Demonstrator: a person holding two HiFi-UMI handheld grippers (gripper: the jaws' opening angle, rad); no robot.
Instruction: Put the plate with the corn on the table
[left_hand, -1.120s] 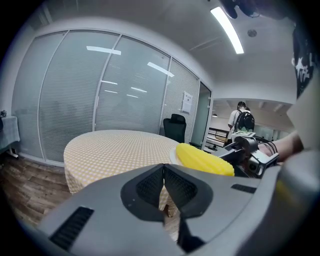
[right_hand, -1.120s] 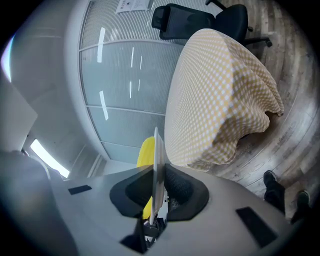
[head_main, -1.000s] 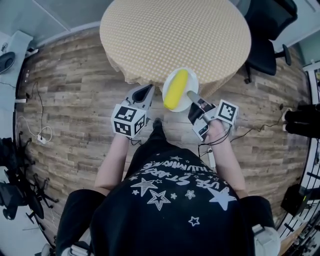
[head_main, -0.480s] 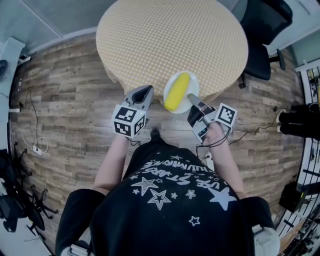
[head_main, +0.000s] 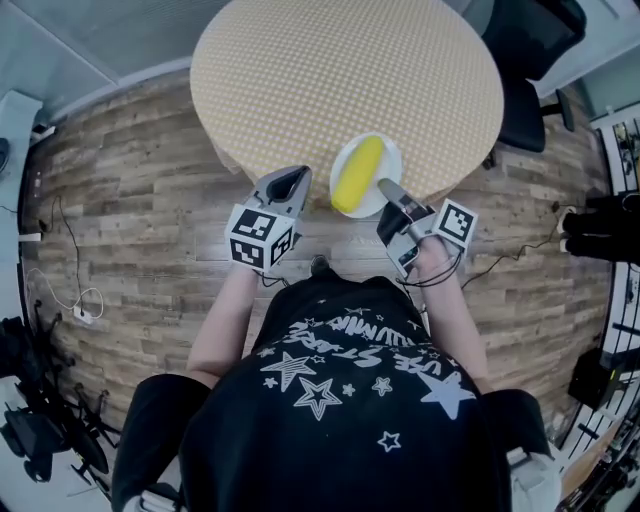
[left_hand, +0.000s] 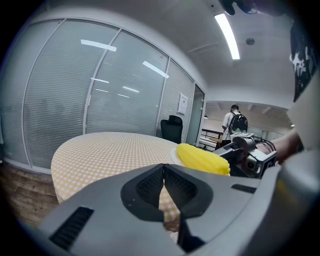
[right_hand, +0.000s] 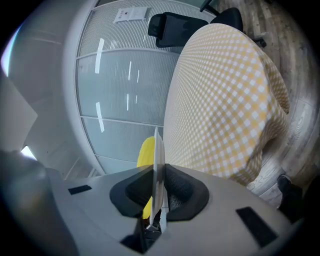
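Observation:
A white plate (head_main: 381, 192) carries a yellow corn cob (head_main: 356, 175) over the near edge of the round table (head_main: 340, 70) with its yellow checked cloth. My right gripper (head_main: 386, 189) is shut on the plate's near rim; in the right gripper view the plate (right_hand: 156, 170) stands edge-on between the jaws with the corn (right_hand: 145, 152) behind it. My left gripper (head_main: 292, 180) hangs just left of the plate, jaws shut with nothing between them. In the left gripper view the corn (left_hand: 202, 159) shows to the right beyond the jaws (left_hand: 163, 184).
A black office chair (head_main: 525, 60) stands at the table's far right. Wooden floor (head_main: 140, 200) surrounds the table, with cables (head_main: 70, 290) and black stands at the left. A person with a backpack (left_hand: 235, 120) stands far off in the left gripper view.
The plate with the corn and my right gripper have moved a little forward, further over the table's edge. The left gripper has moved forward slightly alongside.

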